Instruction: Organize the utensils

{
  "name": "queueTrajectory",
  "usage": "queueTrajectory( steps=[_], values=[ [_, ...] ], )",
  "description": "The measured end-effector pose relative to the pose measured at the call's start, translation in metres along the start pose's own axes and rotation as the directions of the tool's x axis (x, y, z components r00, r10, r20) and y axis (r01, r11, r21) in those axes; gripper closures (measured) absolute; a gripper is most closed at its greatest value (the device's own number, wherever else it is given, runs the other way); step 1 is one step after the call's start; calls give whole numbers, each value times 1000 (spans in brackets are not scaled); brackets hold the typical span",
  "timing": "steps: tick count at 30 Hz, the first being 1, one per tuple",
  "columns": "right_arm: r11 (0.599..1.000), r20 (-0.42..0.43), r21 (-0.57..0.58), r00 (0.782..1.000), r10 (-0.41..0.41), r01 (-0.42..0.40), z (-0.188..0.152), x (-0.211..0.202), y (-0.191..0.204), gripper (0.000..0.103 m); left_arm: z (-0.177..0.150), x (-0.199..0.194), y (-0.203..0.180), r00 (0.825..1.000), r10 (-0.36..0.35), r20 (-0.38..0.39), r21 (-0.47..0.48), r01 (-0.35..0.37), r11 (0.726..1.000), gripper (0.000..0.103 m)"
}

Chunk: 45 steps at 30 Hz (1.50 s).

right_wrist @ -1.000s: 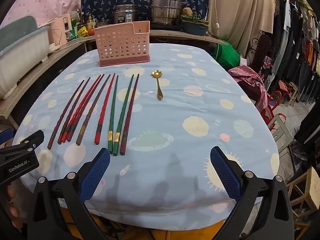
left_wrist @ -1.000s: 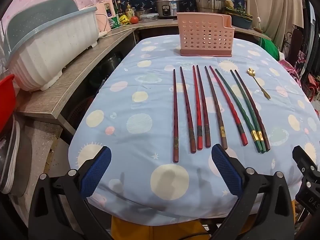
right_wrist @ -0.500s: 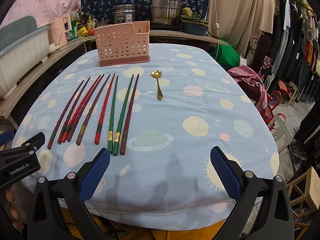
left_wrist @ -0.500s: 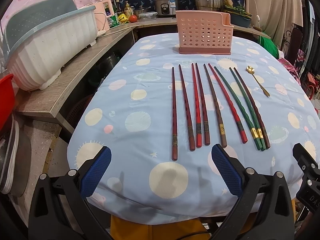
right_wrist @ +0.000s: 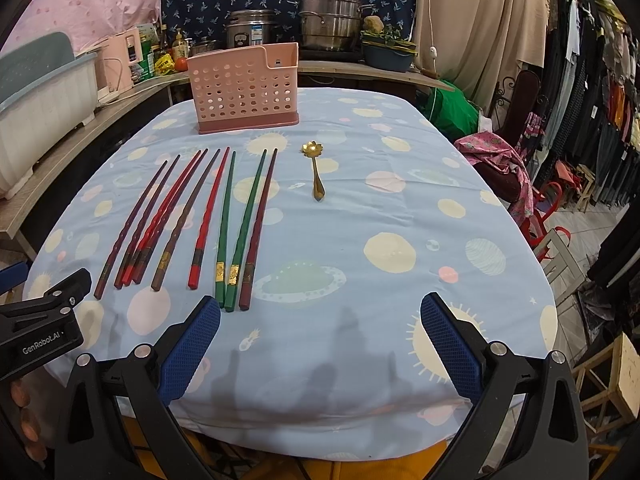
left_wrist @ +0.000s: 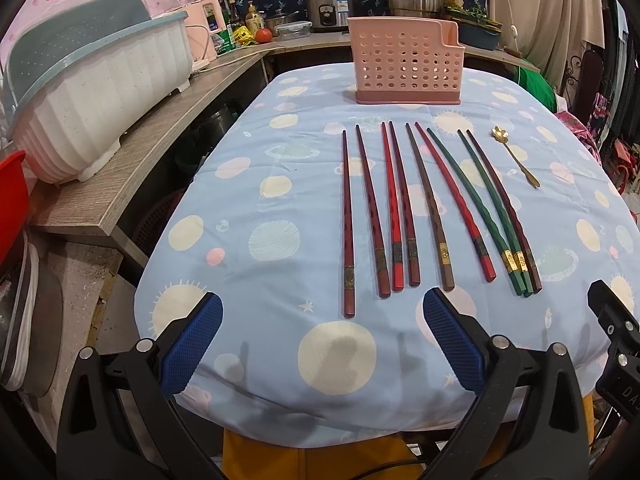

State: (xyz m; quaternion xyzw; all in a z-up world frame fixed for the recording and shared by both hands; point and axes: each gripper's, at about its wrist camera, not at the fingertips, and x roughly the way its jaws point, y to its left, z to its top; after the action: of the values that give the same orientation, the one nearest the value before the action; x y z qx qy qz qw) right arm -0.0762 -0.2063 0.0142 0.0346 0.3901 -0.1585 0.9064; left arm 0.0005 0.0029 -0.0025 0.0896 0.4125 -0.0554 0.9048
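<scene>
Several red, brown and green chopsticks [left_wrist: 424, 208] [right_wrist: 208, 216] lie side by side on the blue spotted tablecloth [left_wrist: 260, 200] [right_wrist: 400, 208]. A gold spoon [left_wrist: 516, 156] [right_wrist: 314, 172] lies to their right. A pink perforated utensil holder [left_wrist: 406, 66] [right_wrist: 244, 88] stands upright at the far end. My left gripper [left_wrist: 322, 320] is open and empty above the table's near edge, just short of the chopstick ends. My right gripper [right_wrist: 320, 322] is open and empty, near the green chopsticks' ends.
A white and teal dish rack [left_wrist: 92, 92] sits on a wooden counter [left_wrist: 132, 160] to the left. Pots and bottles [right_wrist: 328, 24] stand behind the table. A chair with pink cloth [right_wrist: 504, 160] and hanging clothes are to the right.
The left gripper has drawn back and up slightly, so the chopsticks sit a little farther from it. The right gripper has hardly moved.
</scene>
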Motion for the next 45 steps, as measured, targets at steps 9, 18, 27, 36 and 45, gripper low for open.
queueTrajectory(
  steps=[9, 18, 27, 36, 45],
  values=[
    [1000, 0, -1, 1000, -1, 1, 0, 0, 0, 7, -1, 1, 2, 1000, 2, -3, -1, -2, 1000, 7],
    [1000, -1, -1, 1000, -1, 1, 0, 0, 0, 7, -1, 4, 3, 1000, 4, -7, 0, -4, 1000, 7],
    [1000, 0, -1, 1000, -2, 2, 0, 0, 1, 7, -1, 3, 4, 1000, 3, -7, -1, -3, 1000, 7],
    [1000, 0, -1, 1000, -2, 2, 0, 0, 1, 7, -3, 4, 6, 1000, 5, -10, -2, -5, 1000, 7],
    [1000, 0, -1, 1000, -3, 3, 0, 0, 1, 7, -3, 5, 6, 1000, 5, -10, -1, -5, 1000, 7]
  ],
)
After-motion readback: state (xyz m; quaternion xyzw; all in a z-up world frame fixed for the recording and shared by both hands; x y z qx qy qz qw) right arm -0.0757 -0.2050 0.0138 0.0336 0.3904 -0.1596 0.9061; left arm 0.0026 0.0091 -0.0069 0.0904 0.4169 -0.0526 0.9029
